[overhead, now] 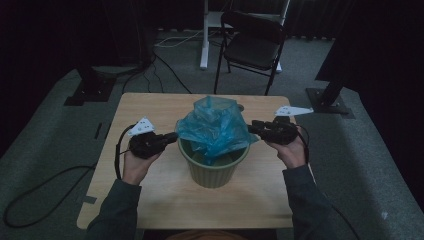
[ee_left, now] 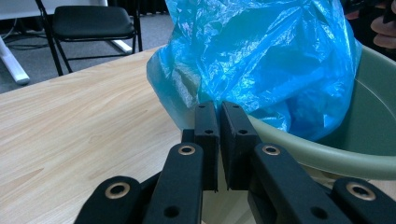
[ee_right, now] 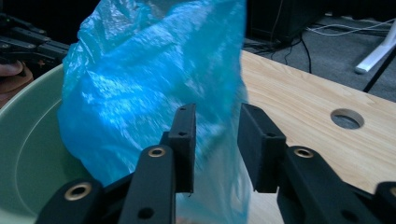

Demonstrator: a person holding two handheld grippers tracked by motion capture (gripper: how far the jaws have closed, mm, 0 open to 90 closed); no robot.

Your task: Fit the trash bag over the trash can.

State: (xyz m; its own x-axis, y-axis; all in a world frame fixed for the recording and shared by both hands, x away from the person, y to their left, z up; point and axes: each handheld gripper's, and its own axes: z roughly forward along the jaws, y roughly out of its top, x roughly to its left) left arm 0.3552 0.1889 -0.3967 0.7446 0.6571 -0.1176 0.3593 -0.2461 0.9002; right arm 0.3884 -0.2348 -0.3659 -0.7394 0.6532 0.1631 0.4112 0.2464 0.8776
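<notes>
Non-task items: light wooden table (overhead: 150,200) with rounded corners and a round cable hole (ee_right: 346,119) through its top. It stands on grey carpet (overhead: 45,145). Behind the table, a black folding chair (overhead: 252,45) faces it, just beside the white leg of a desk (overhead: 204,37). Black and white cables (overhead: 170,42) run across the carpet near that leg. Two black stand bases (overhead: 90,90) sit on the carpet, one at either far corner of the table. Dark curtains close off the background.

No readable text, labels, brands or numbers anywhere: blue plastic bag (overhead: 216,127), green bin (overhead: 212,167) and worktop (overhead: 150,107) are all unmarked. The white plates on the hand-held grippers carry small dark dots only, no legible characters.
</notes>
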